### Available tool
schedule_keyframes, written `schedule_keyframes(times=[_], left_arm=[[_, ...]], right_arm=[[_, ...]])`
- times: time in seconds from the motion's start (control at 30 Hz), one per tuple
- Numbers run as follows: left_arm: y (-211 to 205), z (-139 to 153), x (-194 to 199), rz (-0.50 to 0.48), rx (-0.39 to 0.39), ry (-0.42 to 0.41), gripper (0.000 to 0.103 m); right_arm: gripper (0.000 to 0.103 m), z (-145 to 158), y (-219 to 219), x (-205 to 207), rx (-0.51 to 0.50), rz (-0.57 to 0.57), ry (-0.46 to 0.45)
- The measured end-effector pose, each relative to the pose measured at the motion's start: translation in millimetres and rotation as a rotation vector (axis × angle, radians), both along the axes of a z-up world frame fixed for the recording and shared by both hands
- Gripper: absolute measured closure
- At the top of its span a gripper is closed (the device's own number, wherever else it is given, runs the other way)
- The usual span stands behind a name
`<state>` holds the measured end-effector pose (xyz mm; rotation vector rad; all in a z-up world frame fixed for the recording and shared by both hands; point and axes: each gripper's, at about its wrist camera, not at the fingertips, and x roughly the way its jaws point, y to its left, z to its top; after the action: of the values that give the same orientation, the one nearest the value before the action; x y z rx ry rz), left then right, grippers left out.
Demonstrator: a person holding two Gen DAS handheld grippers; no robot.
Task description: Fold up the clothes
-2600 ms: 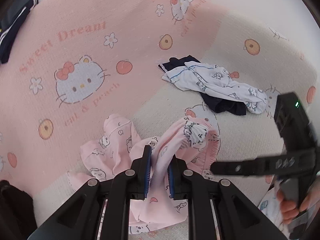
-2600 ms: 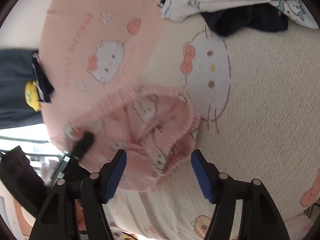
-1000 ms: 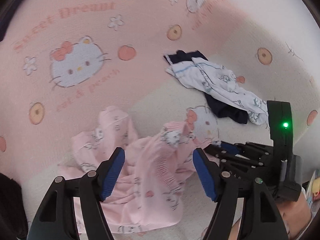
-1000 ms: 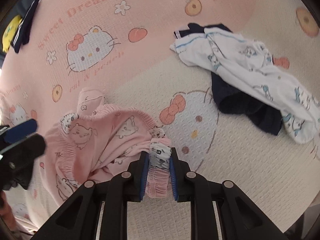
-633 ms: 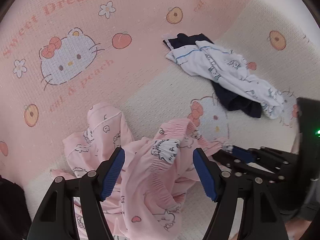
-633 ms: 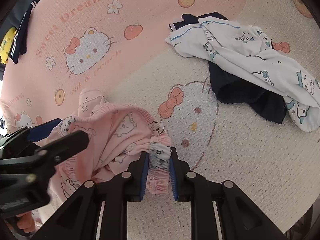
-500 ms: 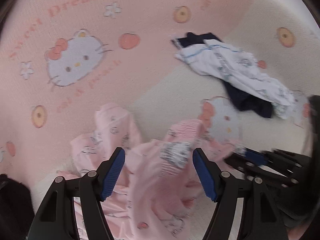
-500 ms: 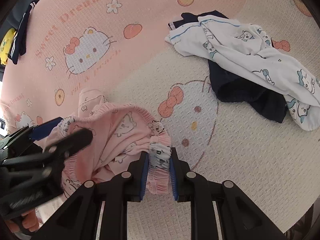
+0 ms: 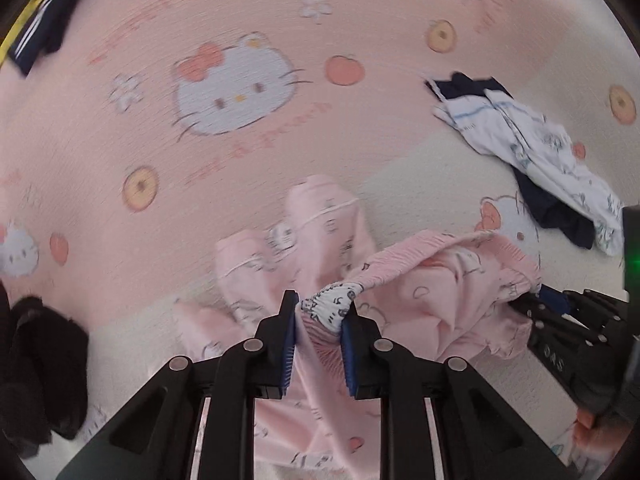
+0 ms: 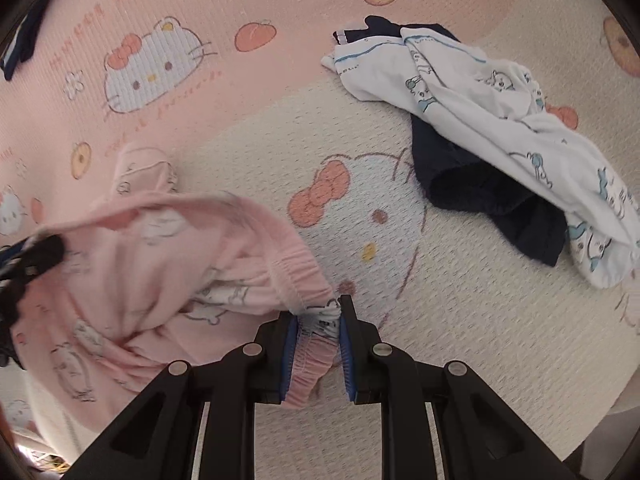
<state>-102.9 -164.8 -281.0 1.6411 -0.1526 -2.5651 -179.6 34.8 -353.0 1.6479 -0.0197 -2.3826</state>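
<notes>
Pink printed pyjama trousers (image 9: 440,292) lie crumpled on a pink and cream cat-print blanket (image 9: 240,80). My left gripper (image 9: 319,312) is closing, and its blue pads press on the elastic waistband, at a white printed patch. My right gripper (image 10: 318,322) is shut on another part of the same waistband (image 10: 296,276), and the pink trousers (image 10: 140,248) spread to its left. The waistband stretches between the two grippers. In the left wrist view the right gripper (image 9: 560,312) shows at the right edge.
A white printed garment (image 10: 480,92) lies over a dark navy one (image 10: 480,192) at the right of the blanket. A dark striped garment (image 9: 44,32) sits at the top left. Something black (image 9: 36,364) lies at the left edge.
My left gripper came down on the waistband and its jaws closed from wide apart onto the fabric. My right gripper kept its grip and tilted a little. The waistband is pulled tauter between them.
</notes>
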Motion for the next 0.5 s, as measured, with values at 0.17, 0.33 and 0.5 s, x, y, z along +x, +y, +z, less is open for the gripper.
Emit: schedule_keyframes(times=[0.17,0.33,0.5], left_arm=[[-13,7,15,0.009,-0.036,0.029,0.086],[-23,7,25,0.027,0.007,0.02,0.086],[-25,10,33,0.038,0.036,0.022,0.086]], right_arm=[[0.085,5,5,-9,0.015,-0.049,0.051],[0.085,17,11,-17,0.014,-0.105,0.135],[0.085,30,26,-24,-0.024,-0.164,0.192]])
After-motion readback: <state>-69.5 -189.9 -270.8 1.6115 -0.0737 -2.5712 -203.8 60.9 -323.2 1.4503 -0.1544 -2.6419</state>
